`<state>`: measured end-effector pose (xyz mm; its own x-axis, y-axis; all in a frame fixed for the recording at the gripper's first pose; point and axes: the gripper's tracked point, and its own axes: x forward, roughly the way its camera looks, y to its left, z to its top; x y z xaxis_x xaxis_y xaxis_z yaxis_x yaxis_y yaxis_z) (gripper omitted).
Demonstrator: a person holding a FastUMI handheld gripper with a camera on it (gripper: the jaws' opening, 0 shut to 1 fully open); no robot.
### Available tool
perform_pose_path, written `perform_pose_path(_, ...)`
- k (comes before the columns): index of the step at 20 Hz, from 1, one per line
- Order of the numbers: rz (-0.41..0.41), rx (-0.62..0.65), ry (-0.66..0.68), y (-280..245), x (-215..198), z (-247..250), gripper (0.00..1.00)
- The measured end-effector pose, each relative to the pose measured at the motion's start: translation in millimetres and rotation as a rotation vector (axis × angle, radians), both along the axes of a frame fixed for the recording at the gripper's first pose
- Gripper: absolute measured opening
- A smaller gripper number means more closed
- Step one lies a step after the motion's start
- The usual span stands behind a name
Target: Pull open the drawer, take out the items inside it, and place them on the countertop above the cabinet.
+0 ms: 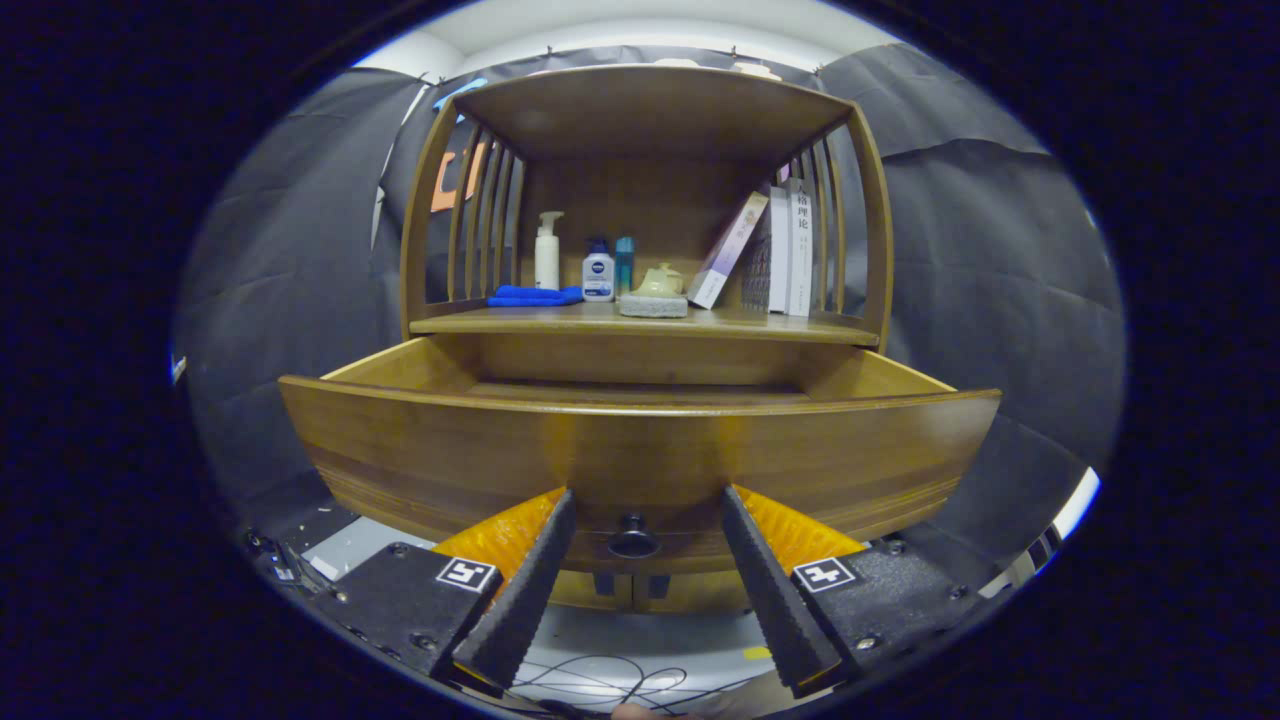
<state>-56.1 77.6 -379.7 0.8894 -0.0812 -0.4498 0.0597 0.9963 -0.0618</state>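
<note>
The drawer is found pulled out from the cabinet, its curved front close ahead of the gripper. The jaws stand apart, one finger either side of the small dark knob, and neither pad is seen pressing on it. The opening step is judged done or nearly done.

The inside of the drawer is hidden by its front panel; only the upper part of the side walls and back edge can be made out, so the items to be removed cannot be identified. The next move is judged to call for the gripper to be lifted above the front edge so that the interior can be looked into and reached.

The countertop above the drawer is already partly occupied. A blue cloth, a white pump bottle, a small white bottle with a blue cap, a slim blue bottle, a pale green teapot on a grey pad and several books, one leaning, are noted. Bare wood is left along the front lip and beside the books. The overhead shelf and the slatted sides limit the approach. Loose cables lie on the floor below the fingers.
</note>
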Motion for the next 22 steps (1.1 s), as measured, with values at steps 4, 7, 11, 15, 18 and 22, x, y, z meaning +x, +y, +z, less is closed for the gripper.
perform_pose_path(4,-0.004,-0.003,-0.017,-5.9,36.5,3.7,0.93)
perform_pose_path(7,-0.007,-0.002,-0.001,-5.6,55.6,1.6,0.93)
perform_pose_path(11,-0.013,0.008,0.013,-8.3,71.9,-2.6,0.93)
perform_pose_path(15,-0.018,0.003,0.017,-8.3,93.0,-7.9,0.93)
perform_pose_path(18,-0.025,0.001,0.022,-7.1,107.2,-7.9,0.93)
perform_pose_path(22,-0.027,0.001,0.028,-7.3,120.9,-10.1,0.93)
